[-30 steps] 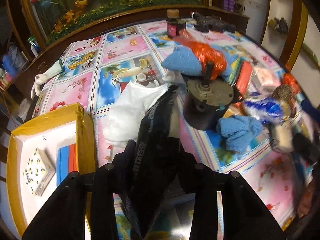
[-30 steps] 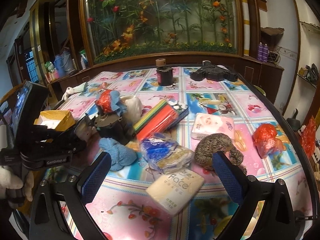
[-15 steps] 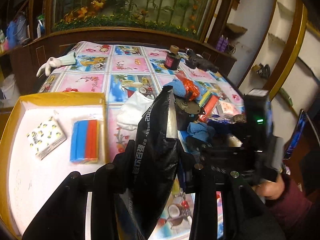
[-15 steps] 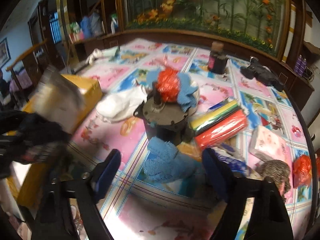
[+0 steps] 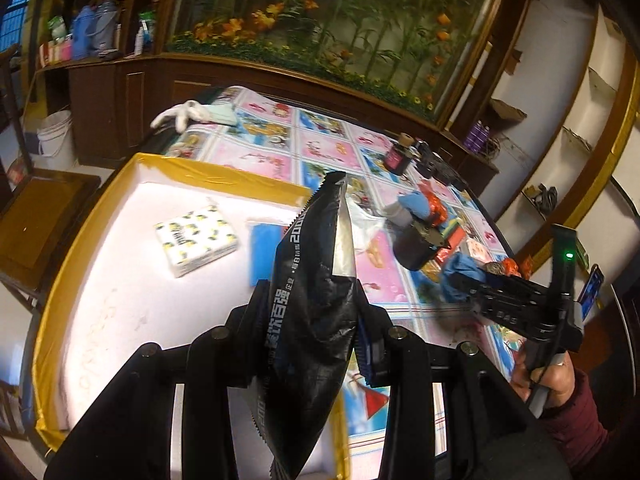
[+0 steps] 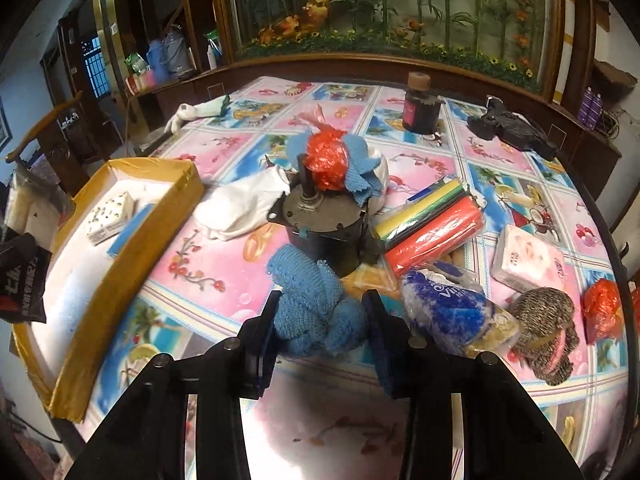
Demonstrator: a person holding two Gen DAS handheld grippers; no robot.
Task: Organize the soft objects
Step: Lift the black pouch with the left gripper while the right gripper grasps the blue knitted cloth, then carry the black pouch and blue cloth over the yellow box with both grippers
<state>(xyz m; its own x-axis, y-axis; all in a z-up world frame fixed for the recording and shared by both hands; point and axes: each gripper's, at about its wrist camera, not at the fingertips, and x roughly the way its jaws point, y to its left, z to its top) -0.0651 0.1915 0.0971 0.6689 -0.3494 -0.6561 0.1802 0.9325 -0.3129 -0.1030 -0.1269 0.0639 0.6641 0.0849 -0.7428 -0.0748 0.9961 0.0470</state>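
My left gripper (image 5: pixel 310 316) is shut on a black foil pouch (image 5: pixel 316 300) and holds it upright over the near right part of the yellow-rimmed white tray (image 5: pixel 192 176). The tray holds a tissue pack (image 5: pixel 196 240) and a blue sponge (image 5: pixel 262 252). My right gripper (image 6: pixel 322 312) stands around a blue knitted cloth (image 6: pixel 316 308) on the table; its pads touch the cloth's sides. The right gripper also shows in the left wrist view (image 5: pixel 516 308).
A dark round motor (image 6: pixel 328 220) with a red bag and blue cloth on top stands just behind the blue cloth. A white cloth (image 6: pixel 240 204), coloured sponge rolls (image 6: pixel 432 220), a blue-white packet (image 6: pixel 452 308), a tissue pack (image 6: pixel 528 260) and a brown knit (image 6: pixel 548 324) lie around.
My left gripper has carried the pouch left, from over the table to over the tray. My right gripper has moved forward and narrowed around the blue knitted cloth.
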